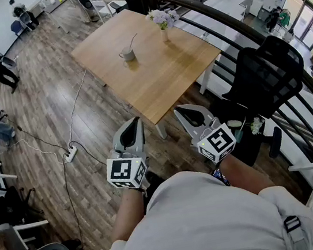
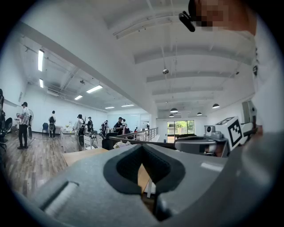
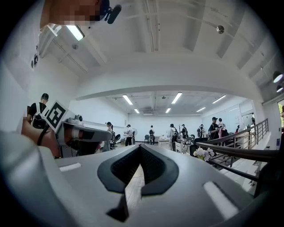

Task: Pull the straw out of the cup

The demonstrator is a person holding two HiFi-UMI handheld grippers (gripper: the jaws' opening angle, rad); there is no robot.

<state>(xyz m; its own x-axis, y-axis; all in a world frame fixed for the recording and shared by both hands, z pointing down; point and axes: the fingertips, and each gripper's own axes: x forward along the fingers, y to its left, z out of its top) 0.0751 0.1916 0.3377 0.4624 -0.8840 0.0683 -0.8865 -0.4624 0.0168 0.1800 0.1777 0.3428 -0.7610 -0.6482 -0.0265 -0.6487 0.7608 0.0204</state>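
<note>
Straw [image 1: 133, 40] leaning in cup [image 1: 127, 54], maybe bent at top, on far half of table [image 1: 162, 83], flower vase [image 1: 164, 33] nearby, L claw [image 1: 135, 122] & R claw [image 1: 182, 110] both pressed together, empty, level, well short of table.

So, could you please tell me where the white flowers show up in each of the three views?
Head view: flowers at top centre, on the table's far edge.
Left gripper view: flowers small, just left of centre.
Right gripper view: flowers right of centre, lower half.
Shared landmark: the dark railing beside them.
</note>
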